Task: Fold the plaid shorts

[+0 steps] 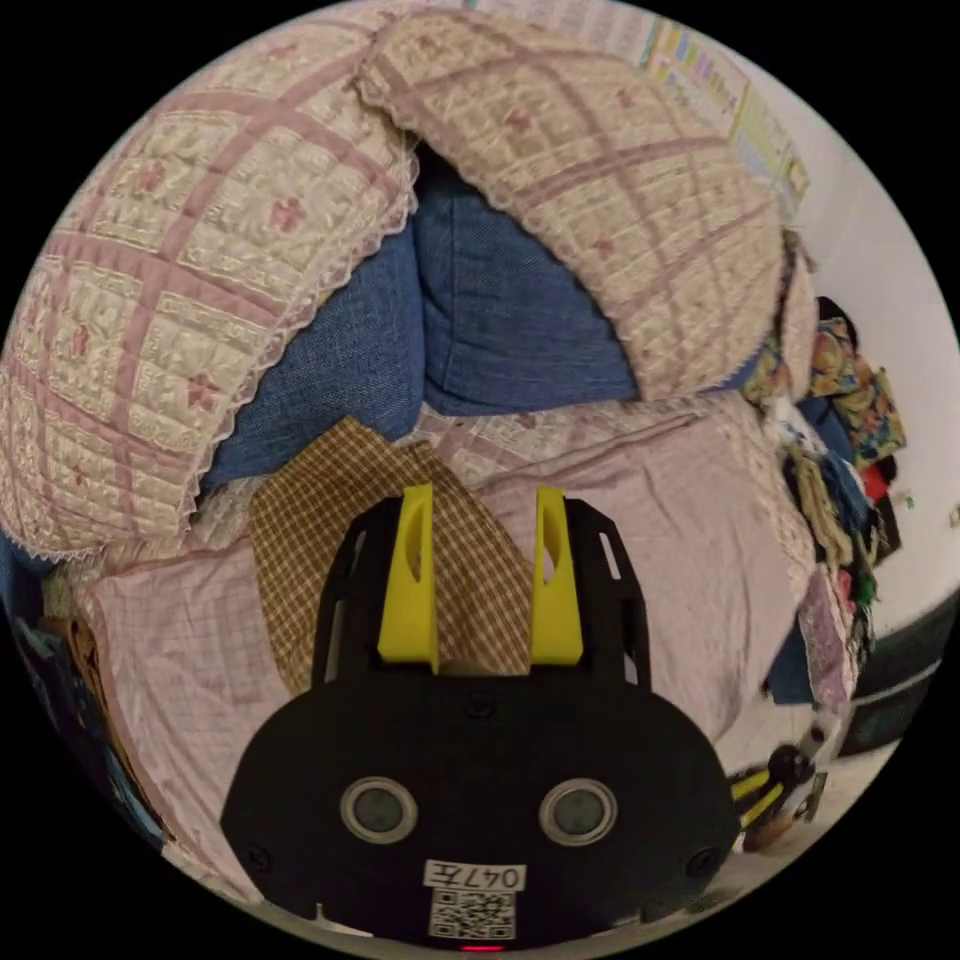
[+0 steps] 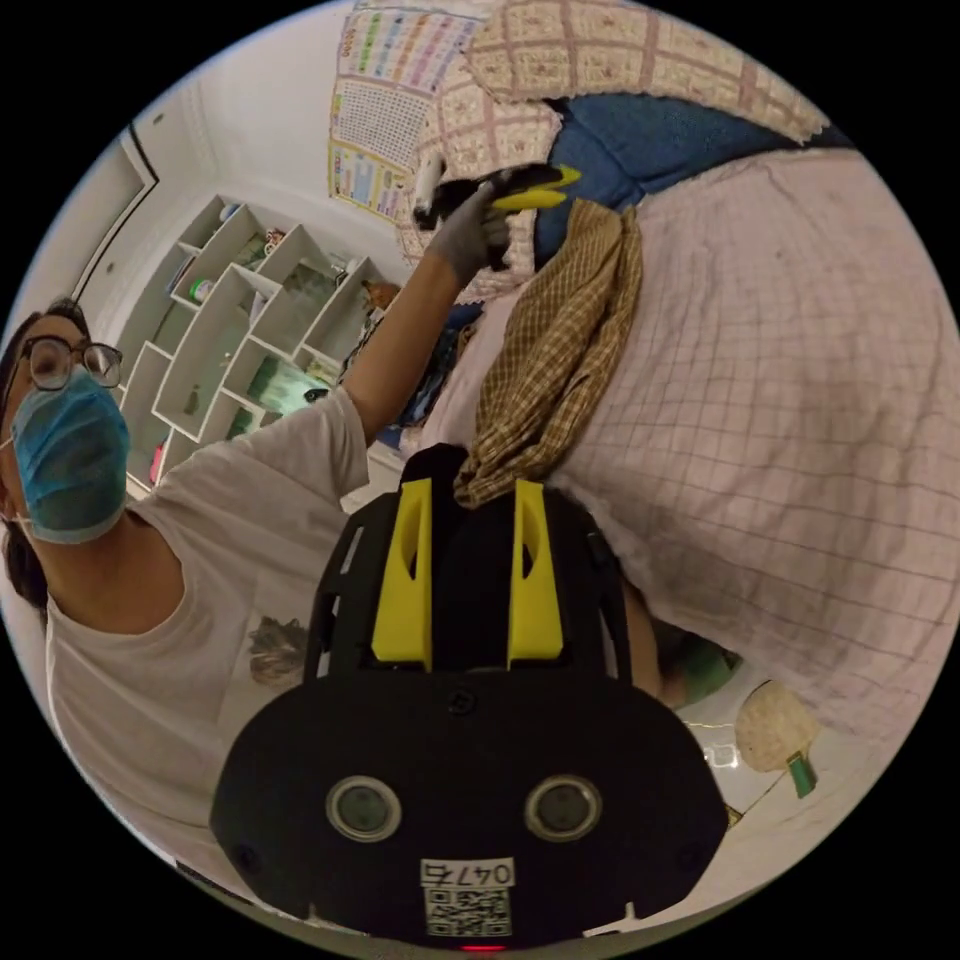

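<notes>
Yellow-jawed left tongs (image 1: 485, 570) nearest in the left gripper view, jaws spread and parallel, plaid shorts (image 1: 400, 540) visible between and beyond them; whether the fabric is actually pinched cannot be told. Right tongs (image 2: 470, 555) in the right gripper view, jaws likewise apart, bunched near end of the shorts (image 2: 555, 360) at the jaw tips, contact uncertain. Far end of the garment just beside the left tongs (image 2: 530, 190), gripped by a gloved hand (image 2: 465, 235).

Progress, judged: early. Shorts drawn into a long, rumpled rope across the bed (image 2: 780, 400), no flat panel, no crease, no fold laid; spreading, smoothing and folding all left.

Materials: shorts of thin woven cloth, small tan-and-brown check, soft and heavily wrinkled. Bed sheet pale pink with a fine grid, slightly creased. Quilted pillows (image 1: 190, 260) at the far side, cream with pink bands, lace-edged, plump and rounded. Blue cushion (image 1: 500, 310) between them, denim-like weave, matte.
</notes>
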Tool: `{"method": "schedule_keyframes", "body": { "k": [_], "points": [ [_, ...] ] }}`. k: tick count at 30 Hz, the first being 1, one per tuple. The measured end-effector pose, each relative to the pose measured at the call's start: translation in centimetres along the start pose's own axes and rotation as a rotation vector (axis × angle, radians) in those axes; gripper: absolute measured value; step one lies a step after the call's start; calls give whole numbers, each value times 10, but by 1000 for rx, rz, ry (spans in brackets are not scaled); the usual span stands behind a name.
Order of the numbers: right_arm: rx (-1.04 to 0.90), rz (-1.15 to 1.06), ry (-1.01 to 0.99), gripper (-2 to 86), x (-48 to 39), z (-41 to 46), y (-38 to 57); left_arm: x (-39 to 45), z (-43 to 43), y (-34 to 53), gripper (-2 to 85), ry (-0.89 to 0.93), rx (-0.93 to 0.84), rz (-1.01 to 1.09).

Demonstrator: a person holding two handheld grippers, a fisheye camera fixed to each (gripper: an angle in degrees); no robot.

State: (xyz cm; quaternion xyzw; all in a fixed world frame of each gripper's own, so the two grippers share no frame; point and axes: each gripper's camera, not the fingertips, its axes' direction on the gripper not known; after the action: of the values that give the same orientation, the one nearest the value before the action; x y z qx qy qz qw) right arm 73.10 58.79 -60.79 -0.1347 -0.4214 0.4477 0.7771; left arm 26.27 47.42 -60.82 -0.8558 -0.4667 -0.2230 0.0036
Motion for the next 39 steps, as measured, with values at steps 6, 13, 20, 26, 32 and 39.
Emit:
{"method": "schedule_keyframes", "body": {
  "k": [6,13,20,26,32,39],
  "points": [
    [22,-139,245,62,-51,11,-13,33,-121,130,119,184,-27,263],
    [-139,-252,596,15,-75,92,-15,-47,-214,246,115,234,131,27],
    [31,-108,291,-8,-61,65,1,-155,-237,274,129,238,166,-228],
    [-23,15,269,-7,-7,74,19,-234,-196,257,127,310,87,-370],
    [-96,-23,249,-1,11,74,21,-292,-171,224,122,362,87,-502],
    [-78,-222,287,31,4,35,-15,-256,-198,183,127,320,139,-480]
  ]
}}
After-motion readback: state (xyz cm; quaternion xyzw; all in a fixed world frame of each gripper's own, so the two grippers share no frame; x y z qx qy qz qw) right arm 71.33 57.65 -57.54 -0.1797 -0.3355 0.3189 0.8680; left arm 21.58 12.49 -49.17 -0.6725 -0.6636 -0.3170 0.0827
